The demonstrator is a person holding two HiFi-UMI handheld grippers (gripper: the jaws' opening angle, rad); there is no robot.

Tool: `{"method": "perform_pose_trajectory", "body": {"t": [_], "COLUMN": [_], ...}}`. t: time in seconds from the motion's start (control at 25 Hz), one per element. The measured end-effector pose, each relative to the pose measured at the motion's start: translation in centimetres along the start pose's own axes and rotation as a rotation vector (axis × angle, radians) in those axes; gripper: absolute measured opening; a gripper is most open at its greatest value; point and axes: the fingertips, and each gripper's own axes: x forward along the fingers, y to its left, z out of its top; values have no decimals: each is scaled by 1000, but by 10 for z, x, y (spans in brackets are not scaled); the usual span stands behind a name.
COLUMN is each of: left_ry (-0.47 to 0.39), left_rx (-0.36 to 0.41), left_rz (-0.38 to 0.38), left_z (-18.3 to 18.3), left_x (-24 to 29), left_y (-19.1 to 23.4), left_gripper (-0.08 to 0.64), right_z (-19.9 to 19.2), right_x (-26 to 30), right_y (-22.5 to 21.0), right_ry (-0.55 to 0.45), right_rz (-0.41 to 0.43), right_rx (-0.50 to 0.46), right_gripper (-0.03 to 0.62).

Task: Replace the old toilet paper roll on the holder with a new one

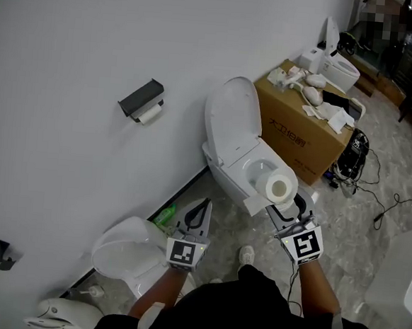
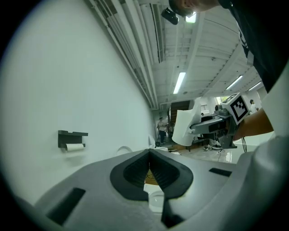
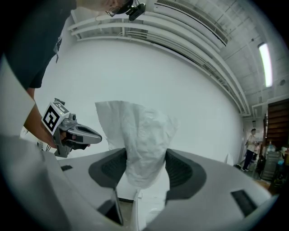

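The black holder is fixed to the white wall with the old, thin roll under it. In the left gripper view the holder and old roll lie far off to the left. My right gripper is shut on the new toilet paper roll, held above the toilet bowl with a loose sheet hanging. The new roll fills the gap of the right gripper. My left gripper is shut and empty, and the left gripper points level along the wall.
A white toilet with its lid raised stands against the wall. A cardboard box with white parts on top sits behind it. Another toilet and a green bottle are near my left gripper. Cables trail over the floor.
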Motion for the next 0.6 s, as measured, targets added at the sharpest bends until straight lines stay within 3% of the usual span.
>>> {"method": "perform_pose_trajectory", "body": {"t": [0.08,0.32,0.6], "left_ry": [3,14,61], "left_rx": [4,15,40], "left_rz": [2,30,106], "left_z": [3,1,-11], "left_x": [17,64,100], "left_y": [3,13,25], "left_gripper": [5,5,5], "right_z": [0,-6,-8], "right_x": [17,56,95], "right_y": [-10,-41,-68], "right_ry": [-26,-30,-58], "right_rz": [24,86,144], "right_rx": [35,16,50], "right_gripper": [261,261,261]}}
